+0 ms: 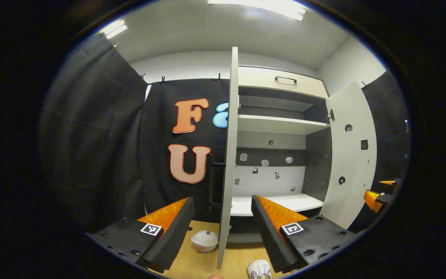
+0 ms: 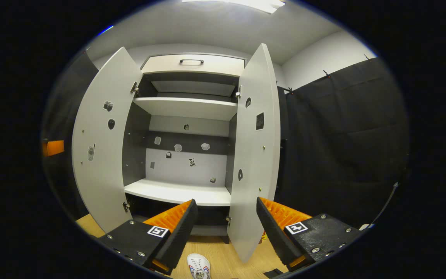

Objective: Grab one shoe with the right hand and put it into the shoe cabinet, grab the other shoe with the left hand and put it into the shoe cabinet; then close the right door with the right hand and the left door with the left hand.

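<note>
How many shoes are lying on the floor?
2. A white sneaker lies left of the left cabinet door's edge; another white sneaker lies right of it. More may be hidden.

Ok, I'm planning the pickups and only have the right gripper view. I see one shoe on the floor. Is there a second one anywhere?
Observer: The left gripper view shows a white rounded thing on the floor, just left of the left door. It may be the other shoe, but I cannot tell.
Operator: Is the left gripper free to take it?
Observer: Yes, the left gripper is open and holds nothing.
Operator: How do I close that door?
Observer: A dark bar handle sits on its outer face.
</note>
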`<state>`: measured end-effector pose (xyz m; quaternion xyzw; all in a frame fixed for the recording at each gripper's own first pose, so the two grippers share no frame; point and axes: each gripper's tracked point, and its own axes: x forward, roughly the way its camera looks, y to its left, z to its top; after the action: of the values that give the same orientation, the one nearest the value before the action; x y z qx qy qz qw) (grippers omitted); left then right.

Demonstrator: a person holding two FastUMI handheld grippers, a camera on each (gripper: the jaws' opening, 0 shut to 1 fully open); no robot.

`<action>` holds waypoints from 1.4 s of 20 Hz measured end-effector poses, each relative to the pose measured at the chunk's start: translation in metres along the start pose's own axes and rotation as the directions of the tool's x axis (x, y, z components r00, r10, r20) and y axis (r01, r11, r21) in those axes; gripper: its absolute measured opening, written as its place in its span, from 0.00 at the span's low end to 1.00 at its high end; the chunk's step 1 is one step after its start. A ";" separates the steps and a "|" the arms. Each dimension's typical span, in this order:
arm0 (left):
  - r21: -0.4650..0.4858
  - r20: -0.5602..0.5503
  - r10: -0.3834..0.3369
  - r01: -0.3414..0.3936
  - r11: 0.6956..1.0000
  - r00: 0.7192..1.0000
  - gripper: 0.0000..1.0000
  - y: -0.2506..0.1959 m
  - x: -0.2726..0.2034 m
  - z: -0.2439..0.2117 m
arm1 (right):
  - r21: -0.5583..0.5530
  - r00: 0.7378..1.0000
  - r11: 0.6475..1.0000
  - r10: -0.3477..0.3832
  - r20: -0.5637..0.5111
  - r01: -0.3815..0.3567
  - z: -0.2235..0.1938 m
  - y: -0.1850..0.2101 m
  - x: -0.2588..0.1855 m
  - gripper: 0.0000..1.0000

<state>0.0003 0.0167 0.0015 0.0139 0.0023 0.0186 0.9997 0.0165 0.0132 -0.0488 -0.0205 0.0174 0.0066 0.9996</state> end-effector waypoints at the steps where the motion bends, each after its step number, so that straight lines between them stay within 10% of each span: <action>1: 0.000 -0.003 0.001 -0.001 1.000 1.000 0.96 0.001 0.000 0.000 | -0.008 1.000 1.000 0.008 -0.026 -0.008 -0.014 0.004 0.002 0.94; 9: 0.012 -0.015 0.021 -0.021 1.000 1.000 0.96 0.012 0.000 -0.004 | 0.018 0.957 0.997 0.072 -0.281 -0.069 -0.158 0.029 0.022 0.93; 18: 0.066 -0.064 0.067 -0.062 0.996 0.996 0.96 0.024 -0.005 -0.025 | 0.048 0.774 0.996 0.089 -0.627 -0.076 -0.356 0.033 0.001 0.93; 28: 0.075 -0.083 0.101 -0.095 0.993 0.991 0.99 0.031 -0.015 -0.030 | 0.145 0.625 0.986 0.162 -0.764 -0.079 -0.438 0.054 -0.012 0.81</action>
<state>-0.0156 0.0482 -0.0275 0.0488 0.0459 0.0681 0.9954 -0.0109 0.0486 -0.4874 0.0285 0.4452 0.0633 0.8927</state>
